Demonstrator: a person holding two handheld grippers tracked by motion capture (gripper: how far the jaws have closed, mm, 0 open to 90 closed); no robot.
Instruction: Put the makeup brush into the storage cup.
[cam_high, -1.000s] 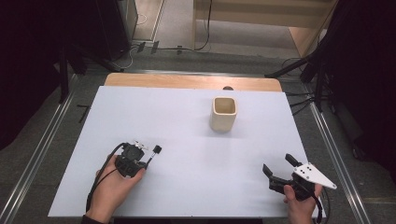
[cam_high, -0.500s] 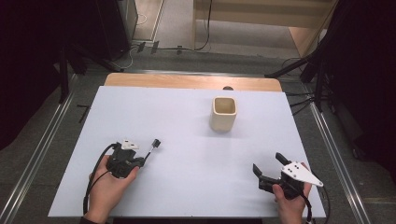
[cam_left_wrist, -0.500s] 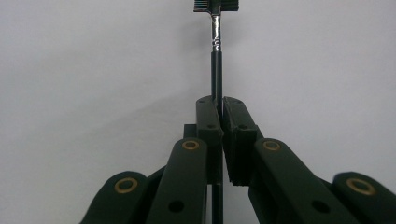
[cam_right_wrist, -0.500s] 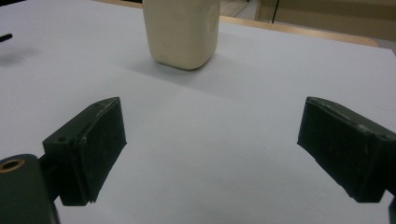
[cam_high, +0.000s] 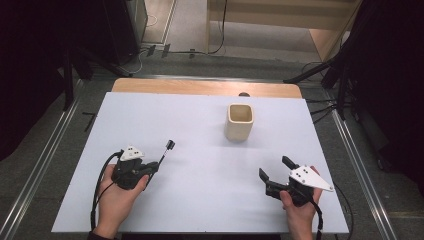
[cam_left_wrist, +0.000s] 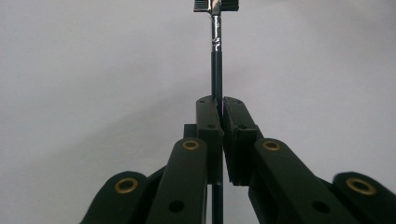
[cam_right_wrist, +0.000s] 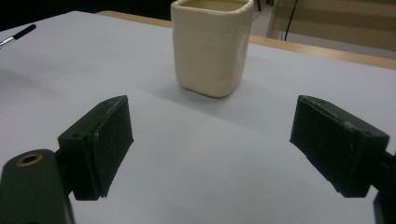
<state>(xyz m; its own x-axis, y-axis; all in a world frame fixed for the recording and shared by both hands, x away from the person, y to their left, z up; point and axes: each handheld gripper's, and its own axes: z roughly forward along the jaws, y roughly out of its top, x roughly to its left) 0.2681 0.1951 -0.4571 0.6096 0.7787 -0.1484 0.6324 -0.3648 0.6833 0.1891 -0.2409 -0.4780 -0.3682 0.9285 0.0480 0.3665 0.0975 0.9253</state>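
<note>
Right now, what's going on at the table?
A person holds a gripper in each hand. The left gripper is shut on a thin black brush, its head pointing away over the white table. The right gripper is open and holds nothing, aimed at the cream cup, which stands upright farther back.

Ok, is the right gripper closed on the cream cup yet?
No: in the right gripper view the right gripper has its jaws wide apart with nothing between them, and the cream cup stands farther off on the table.
</note>
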